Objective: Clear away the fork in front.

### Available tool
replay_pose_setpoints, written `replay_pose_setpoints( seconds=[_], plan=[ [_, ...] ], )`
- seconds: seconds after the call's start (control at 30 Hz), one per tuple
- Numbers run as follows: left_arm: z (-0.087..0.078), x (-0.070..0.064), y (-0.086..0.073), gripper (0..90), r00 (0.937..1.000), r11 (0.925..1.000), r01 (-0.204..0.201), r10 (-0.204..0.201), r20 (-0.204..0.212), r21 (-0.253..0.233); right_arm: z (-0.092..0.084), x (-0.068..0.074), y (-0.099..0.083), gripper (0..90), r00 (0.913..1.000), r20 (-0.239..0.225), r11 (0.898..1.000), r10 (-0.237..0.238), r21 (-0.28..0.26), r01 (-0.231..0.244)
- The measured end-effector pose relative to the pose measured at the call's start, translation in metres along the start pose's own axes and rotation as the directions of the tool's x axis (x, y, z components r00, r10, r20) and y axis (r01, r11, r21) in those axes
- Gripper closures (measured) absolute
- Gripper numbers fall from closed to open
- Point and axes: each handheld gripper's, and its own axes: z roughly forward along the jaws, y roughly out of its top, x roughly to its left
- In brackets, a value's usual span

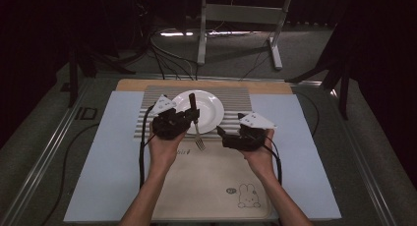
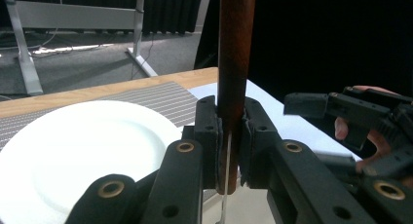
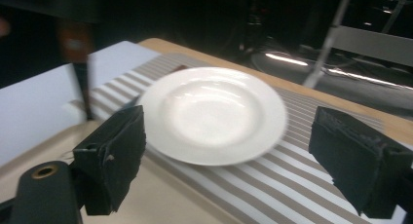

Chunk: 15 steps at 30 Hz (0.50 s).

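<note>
Fork (image 1: 196,127) with brown wooden handle, held upright, prongs pointing down over near edge of striped placemat (image 1: 236,96), just in front of white plate (image 1: 209,110). Left gripper (image 1: 189,117) pressed together on handle, pads pinching wood from both sides, as seen in left gripper view (image 2: 233,136). Right gripper (image 1: 221,134) spread wide, nothing between jaws, apart from fork on its right side. For doing this step well: better to keep pinch firm so handle does not slip or rotate, then lower slowly and lay fork flat beside plate, not on rim. Good also to keep right gripper away from prongs, and to release only when fork rests fully on cream mat (image 1: 211,182).
</note>
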Motion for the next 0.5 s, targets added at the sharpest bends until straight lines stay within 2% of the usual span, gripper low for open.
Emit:
replay_pose_setpoints(
  seconds=[0.13,0.5],
  plan=[
    [-0.005,0.006,0.001,80.6,1.0000,0.9999,-0.003,0.003,0.001,0.015,-0.007,-0.016,-0.007,13.2,0.9992,0.034,1.000,0.023,0.003,-0.023],
    [-0.021,0.017,0.001,80.6,0.9997,0.9988,-0.023,0.024,-0.009,0.044,-0.028,-0.043,-0.020,11.9,0.9937,0.109,1.000,0.026,-0.004,-0.025]
  ],
)
